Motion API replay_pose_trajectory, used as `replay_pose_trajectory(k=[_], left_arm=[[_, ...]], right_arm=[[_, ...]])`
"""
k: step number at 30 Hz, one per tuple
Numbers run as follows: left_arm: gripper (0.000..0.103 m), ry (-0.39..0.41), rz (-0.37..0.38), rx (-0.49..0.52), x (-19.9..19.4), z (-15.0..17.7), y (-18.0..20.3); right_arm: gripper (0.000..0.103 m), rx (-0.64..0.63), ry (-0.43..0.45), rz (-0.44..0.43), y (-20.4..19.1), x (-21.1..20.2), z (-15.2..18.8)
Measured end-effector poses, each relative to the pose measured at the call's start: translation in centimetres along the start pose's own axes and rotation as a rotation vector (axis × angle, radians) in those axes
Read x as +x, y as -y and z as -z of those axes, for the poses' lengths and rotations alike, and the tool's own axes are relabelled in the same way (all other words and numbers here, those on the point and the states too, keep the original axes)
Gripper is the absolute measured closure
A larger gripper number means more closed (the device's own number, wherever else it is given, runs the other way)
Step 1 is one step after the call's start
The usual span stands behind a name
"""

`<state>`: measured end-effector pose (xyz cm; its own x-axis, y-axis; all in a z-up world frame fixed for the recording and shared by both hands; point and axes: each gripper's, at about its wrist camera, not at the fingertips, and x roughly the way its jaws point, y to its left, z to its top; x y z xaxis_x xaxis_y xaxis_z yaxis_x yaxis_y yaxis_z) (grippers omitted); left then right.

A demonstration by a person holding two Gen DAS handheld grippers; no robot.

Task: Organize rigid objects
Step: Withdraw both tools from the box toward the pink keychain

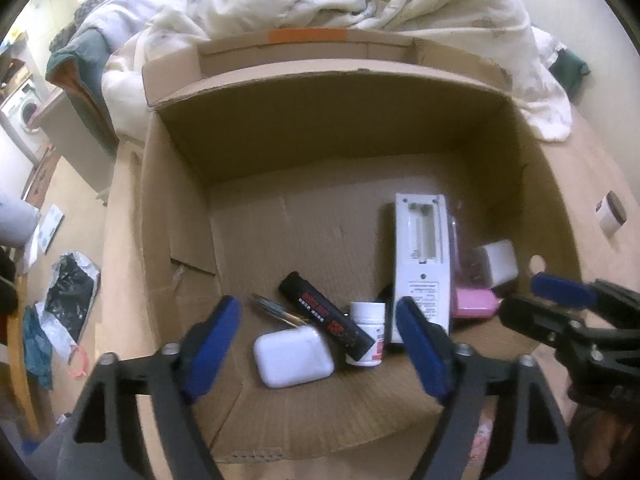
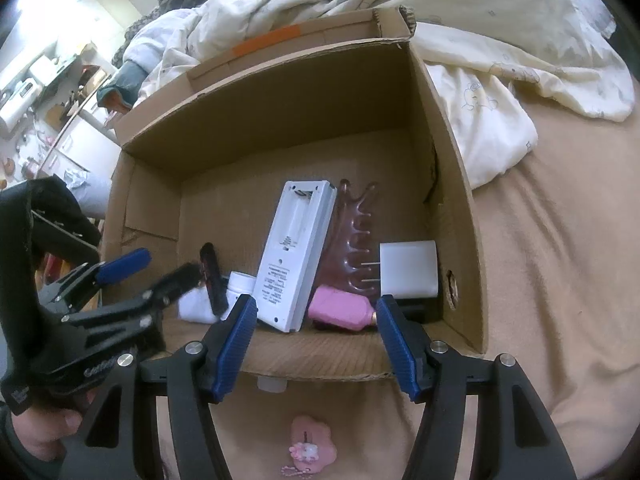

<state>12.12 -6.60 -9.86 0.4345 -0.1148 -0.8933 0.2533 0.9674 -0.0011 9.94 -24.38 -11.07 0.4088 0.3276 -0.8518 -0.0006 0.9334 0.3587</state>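
**Small hard items being collected in one box on the bed**

A cardboard box [image 1: 192,208] is being kept open on the bed [image 2: 560,264], beside the rumpled duvet [image 2: 480,40], apparently as the one container for the loose items. A white remote [image 2: 294,260] is being propped against a translucent pink comb [image 2: 352,236]. Near it a white charger plug [image 2: 408,268], a pink case [image 2: 340,308], a black tube [image 1: 328,316], a white earbud case [image 1: 292,356] and a small white bottle [image 1: 366,312] are being crowded toward the near wall. The left claw [image 1: 320,344] is being held apart above the earbud case, gripping nothing. The right claw [image 2: 316,344] is likewise being held apart and empty over the near rim.
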Motion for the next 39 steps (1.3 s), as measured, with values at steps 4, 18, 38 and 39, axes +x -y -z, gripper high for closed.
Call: replay_pose_trajectory(k=[4,18,38,39], left_arm=[[0.013,0.007,0.008,-0.022,-0.4,-0.1,-0.3],[0.012,0.034,-0.018,-0.020,-4.5,0.5,-0.9],[0.012,-0.006,-0.021,-0.019,-7.7,6.3,0.7],[0.012,-0.018,-0.014,-0.016,-7.4,6.5,1.1]], right_arm=[[0.000,0.017,0.051,-0.041,0.0,-1.1,-0.2],[0.000,0.058,0.158,-0.047,0.8,-3.7,-0.5],[0.000,0.213,0.189,-0.195,2.8,-7.7,3.2],[0.000,0.218,0.190,-0.191,2.9,-7.7,3.2]])
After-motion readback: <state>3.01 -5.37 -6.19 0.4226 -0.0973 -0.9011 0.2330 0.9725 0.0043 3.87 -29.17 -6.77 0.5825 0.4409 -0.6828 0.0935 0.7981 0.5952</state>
